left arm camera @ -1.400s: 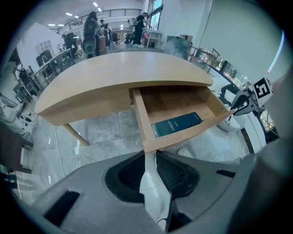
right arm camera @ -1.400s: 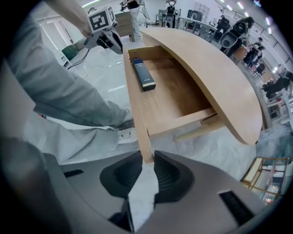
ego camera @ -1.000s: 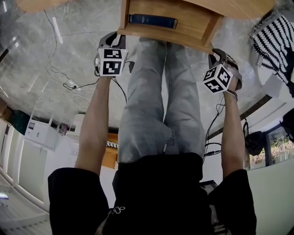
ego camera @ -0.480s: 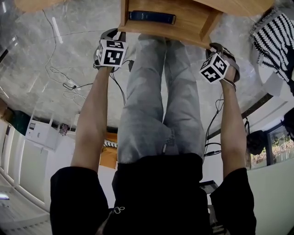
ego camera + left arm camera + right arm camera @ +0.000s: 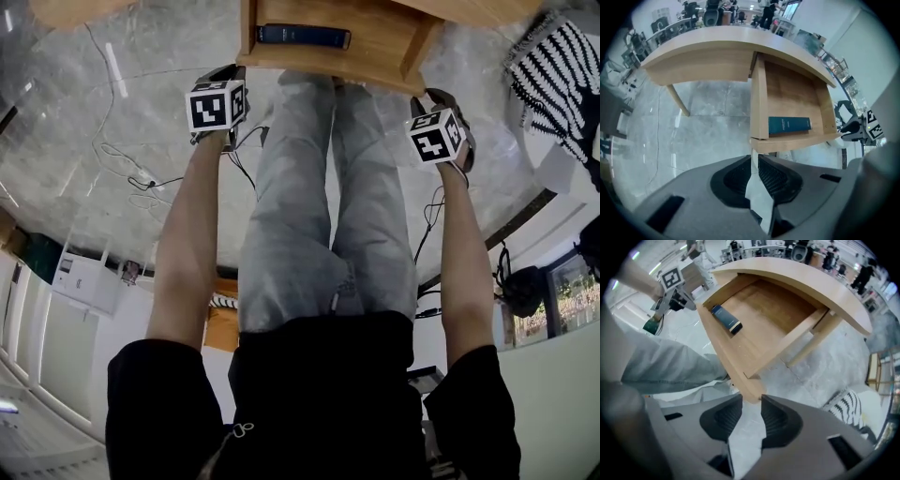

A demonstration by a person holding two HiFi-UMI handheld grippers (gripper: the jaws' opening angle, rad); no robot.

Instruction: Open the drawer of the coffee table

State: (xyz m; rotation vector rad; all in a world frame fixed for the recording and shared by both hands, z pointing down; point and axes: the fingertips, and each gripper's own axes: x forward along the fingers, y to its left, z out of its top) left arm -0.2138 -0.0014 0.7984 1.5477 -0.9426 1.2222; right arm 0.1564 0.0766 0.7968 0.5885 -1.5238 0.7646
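The wooden coffee table's drawer [image 5: 380,47] stands pulled out, with a dark blue box [image 5: 302,36] lying inside near its front. My left gripper [image 5: 754,157] hangs just before the drawer's left front corner [image 5: 757,143]. Its jaws are closing to a thin slit, through which only floor shows. My right gripper [image 5: 751,401] is at the right front corner [image 5: 749,391]. Its jaws are opening, and the corner's tip sits at the mouth of the gap, not pressed by the pads. In the head view the left gripper [image 5: 225,77] and the right gripper [image 5: 433,101] flank the drawer front.
The person's legs in grey jeans [image 5: 319,187] stand under the drawer front. Cables [image 5: 141,173] trail over the marble floor at the left. A black-and-white striped fabric [image 5: 562,75] lies at the right. The table's leg [image 5: 677,101] stands left of the drawer.
Both marker cubes have rolled and shifted a little toward the drawer front. The drawer stays pulled out, and the blue box has not moved in it.
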